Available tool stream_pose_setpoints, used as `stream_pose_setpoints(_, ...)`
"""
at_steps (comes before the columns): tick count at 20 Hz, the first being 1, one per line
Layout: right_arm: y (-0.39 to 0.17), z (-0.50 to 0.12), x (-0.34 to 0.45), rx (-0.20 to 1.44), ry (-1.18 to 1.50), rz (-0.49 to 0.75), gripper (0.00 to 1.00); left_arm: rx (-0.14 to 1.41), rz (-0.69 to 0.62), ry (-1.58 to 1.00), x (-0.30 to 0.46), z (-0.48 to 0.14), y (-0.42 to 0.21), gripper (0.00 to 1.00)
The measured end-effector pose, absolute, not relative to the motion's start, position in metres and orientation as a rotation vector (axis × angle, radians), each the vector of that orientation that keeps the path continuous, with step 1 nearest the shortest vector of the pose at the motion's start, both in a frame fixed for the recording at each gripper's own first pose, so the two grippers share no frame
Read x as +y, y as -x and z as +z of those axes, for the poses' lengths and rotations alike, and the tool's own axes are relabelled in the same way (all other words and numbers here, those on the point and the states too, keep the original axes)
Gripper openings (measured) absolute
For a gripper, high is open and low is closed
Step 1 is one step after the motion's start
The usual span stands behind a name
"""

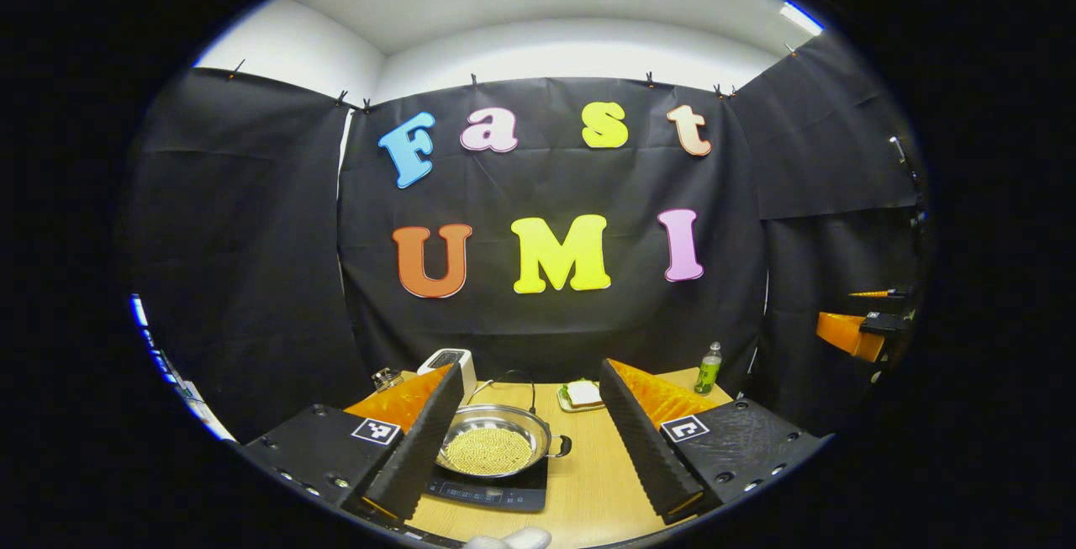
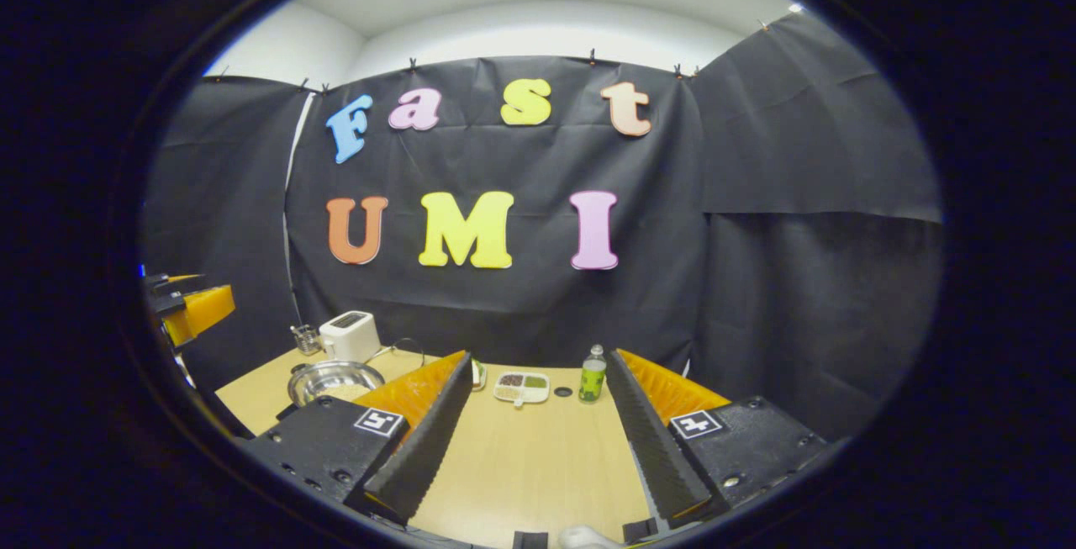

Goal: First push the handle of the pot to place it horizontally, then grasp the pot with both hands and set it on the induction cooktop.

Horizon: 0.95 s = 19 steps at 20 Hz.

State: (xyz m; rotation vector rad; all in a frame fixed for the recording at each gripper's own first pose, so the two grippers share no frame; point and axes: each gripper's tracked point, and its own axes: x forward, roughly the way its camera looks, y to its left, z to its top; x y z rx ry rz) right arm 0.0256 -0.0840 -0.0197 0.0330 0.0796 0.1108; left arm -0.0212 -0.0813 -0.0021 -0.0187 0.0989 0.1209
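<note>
In the left gripper view, the left gripper (image 1: 525, 440) reaches forward over a wooden table (image 1: 597, 482) with its two fingers spread wide apart, holding nothing. Between them, toward seven o'clock from the centre of the view, the steel pot (image 1: 492, 441) sits on the black induction cooktop (image 1: 492, 492). The pot holds small pale yellow grains, and its dark handle (image 1: 561, 446) points out to three o'clock. Behind it, at the table's far edge, stand a white toaster (image 1: 450, 361), a small tray of food (image 1: 582, 396) and a green bottle (image 1: 709, 368). The other gripper shows at the three o'clock edge.

In the right gripper view, the right gripper (image 2: 530, 448) also has its fingers wide apart over bare table (image 2: 530, 456). The pot (image 2: 334, 380) lies off toward eight o'clock, beside the toaster (image 2: 350, 335). A divided tray (image 2: 522, 387) and the bottle (image 2: 593, 374) stand ahead at six o'clock.
</note>
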Motion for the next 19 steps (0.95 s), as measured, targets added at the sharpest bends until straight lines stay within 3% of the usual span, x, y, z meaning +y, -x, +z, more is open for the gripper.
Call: stream_pose_setpoints(19, -0.017, 0.004, -0.098, 0.017, -0.055, 0.113, 1.00, 0.073, 0.130, -0.010, -0.082, 0.023, 0.031, 0.96)
